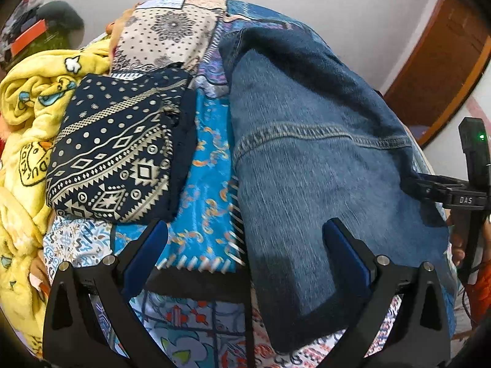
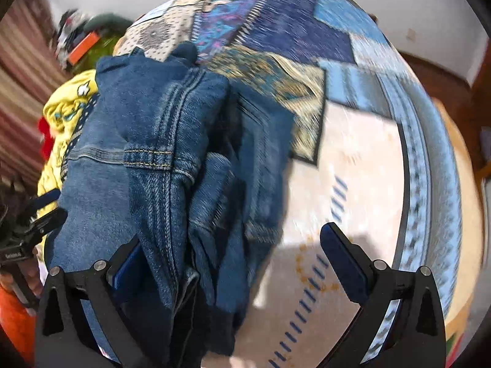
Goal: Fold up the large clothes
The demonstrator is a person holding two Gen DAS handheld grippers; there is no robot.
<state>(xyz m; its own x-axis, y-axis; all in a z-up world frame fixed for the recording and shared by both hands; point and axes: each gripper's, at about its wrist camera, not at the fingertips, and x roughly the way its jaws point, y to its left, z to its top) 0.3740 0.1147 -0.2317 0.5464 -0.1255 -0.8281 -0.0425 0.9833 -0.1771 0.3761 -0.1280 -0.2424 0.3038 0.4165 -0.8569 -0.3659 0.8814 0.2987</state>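
Both of our tongs are standing wide open over the bed. We are holding the left gripper (image 1: 245, 245) above the patchwork bedspread (image 1: 208, 159), its right finger (image 1: 346, 254) lying over the folded blue denim jeans (image 1: 307, 168) and its left one near a folded navy patterned cloth (image 1: 116, 153). We are hovering the right gripper (image 2: 233, 260) at the jeans' (image 2: 147, 165) edge, the bunched denim sitting against its left finger (image 2: 129, 263). Beyond the navy cloth, a yellow fleece blanket (image 1: 27, 116) is lying heaped.
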